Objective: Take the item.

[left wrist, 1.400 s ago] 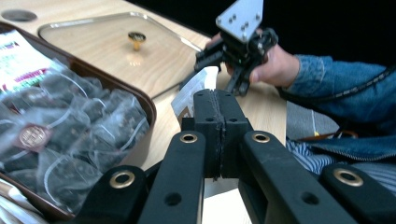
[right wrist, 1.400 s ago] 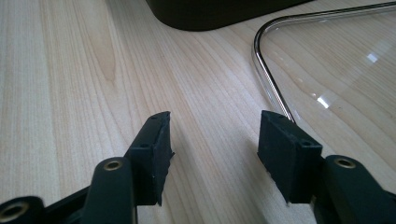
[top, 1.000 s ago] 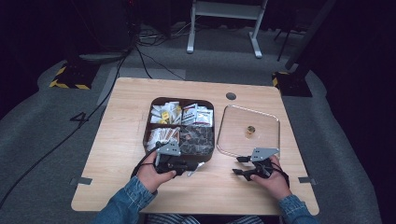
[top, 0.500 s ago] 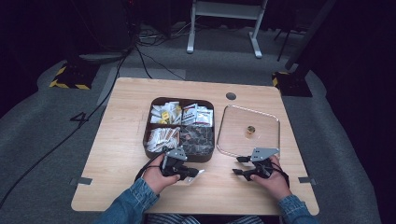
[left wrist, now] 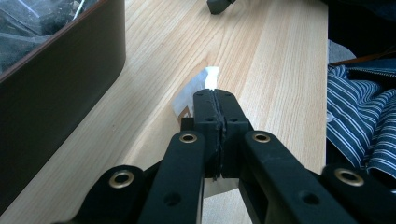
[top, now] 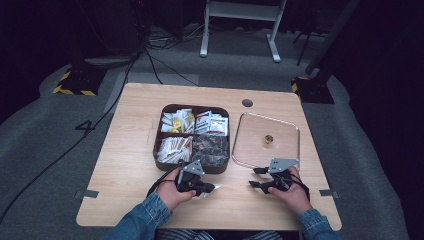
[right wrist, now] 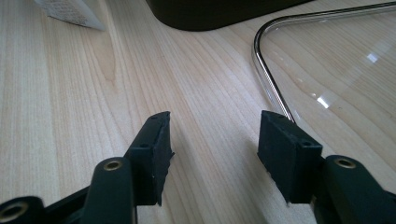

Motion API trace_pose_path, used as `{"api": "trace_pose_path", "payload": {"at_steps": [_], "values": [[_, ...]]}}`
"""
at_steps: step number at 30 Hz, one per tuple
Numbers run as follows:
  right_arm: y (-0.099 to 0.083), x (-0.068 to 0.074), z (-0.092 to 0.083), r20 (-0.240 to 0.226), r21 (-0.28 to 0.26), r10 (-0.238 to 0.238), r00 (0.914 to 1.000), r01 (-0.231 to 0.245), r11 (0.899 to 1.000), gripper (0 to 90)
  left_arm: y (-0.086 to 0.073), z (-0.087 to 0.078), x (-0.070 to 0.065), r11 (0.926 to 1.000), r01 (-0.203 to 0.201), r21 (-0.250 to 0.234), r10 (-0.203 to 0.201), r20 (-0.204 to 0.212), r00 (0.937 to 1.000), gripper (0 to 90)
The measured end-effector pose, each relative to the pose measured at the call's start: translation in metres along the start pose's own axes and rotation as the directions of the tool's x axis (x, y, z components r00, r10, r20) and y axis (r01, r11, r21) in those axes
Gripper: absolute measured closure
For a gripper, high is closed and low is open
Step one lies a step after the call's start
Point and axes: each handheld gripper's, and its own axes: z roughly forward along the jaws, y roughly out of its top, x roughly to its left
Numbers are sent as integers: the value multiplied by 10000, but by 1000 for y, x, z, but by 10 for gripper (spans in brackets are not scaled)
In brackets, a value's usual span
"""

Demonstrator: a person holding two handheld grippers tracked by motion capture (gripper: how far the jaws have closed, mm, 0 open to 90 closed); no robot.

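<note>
Left gripper view: left gripper [left wrist: 214,100] clamped on a white sachet [left wrist: 196,91] at the wooden table [left wrist: 261,56], just beside the dark compartment tray [left wrist: 60,79]. Right gripper [right wrist: 212,135] jaws apart, empty, near the clear glass lid [right wrist: 336,60].

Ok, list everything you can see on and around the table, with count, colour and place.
Table: one, light wood, centre.
Tray: one, dark brown, four compartments of packets, table middle.
Glass lid: one, clear with a small gold knob, right of the tray.
Packet: one, white, pinched in the left gripper's shut jaws, in front of the tray.
Cables: several, black, floor at left.
Stand: one, white, behind the table.
Left gripper: one, black, shut on the packet.
Right gripper: one, black, jaws open, empty, near the lid's corner.
Sleeves: two, blue denim, bottom edge.
</note>
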Motion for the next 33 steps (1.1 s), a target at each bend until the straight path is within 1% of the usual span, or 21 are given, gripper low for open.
{"api": "trace_pose_path", "payload": {"at_steps": [3,5,6,8,9,11,12,15,18,22,26,28,30,32,33], "values": [[0,0,0,1,-1,-2,10000,2,10000,447,0,1,0,10000,-14,38,14,32,10000,887],[0,0,0,1,1,-5,10000,5,10000,447,0,1,-1,10000,59,48,-60,90,9999,876],[0,0,0,1,-1,-3,10000,3,10000,447,0,2,-2,9998,160,82,-161,110,9998,846],[0,0,0,1,0,0,10000,0,10000,447,1,3,-3,9997,240,57,-240,-35,9997,720],[0,0,0,-1,2,2,10000,-2,10000,447,1,3,-4,9998,220,16,-220,-62,9997,699],[0,0,0,-1,0,2,10000,-2,10000,447,3,2,-6,9996,250,-136,-250,9,9997,647],[0,0,0,0,2,3,10000,-3,10000,447,3,1,-6,9994,246,-229,-247,-28,9997,627],[0,0,0,-1,1,7,10000,-7,10000,447,5,-5,-7,9984,286,-488,-290,-76,9995,599],[0,0,0,-3,-2,3,10000,-3,10000,447,8,-12,-7,9964,306,-795,-328,-272,9991,562],[0,0,0,1,1,3,10000,-3,10000,447,12,-24,-8,9917,316,-1249,-396,-626,9973,516],[0,0,0,0,4,18,10000,-18,10000,444,14,-32,-10,9880,278,-1518,-466,-1218,9915,471],[0,0,0,0,2,28,10000,-28,10000,443,14,-35,-10,9880,276,-1517,-507,-1501,9874,461],[0,0,0,-7,6,40,10000,-40,10000,443,14,-36,-10,9876,284,-1542,-563,-1803,9820,447],[0,0,0,4,3,31,10000,-31,10000,443,12,-37,-11,9879,279,-1524,-605,-2133,9751,430],[0,0,0,-5,7,39,10000,-39,10000,442,12,-38,-10,9878,311,-1525,-644,-2186,9737,429]]}}
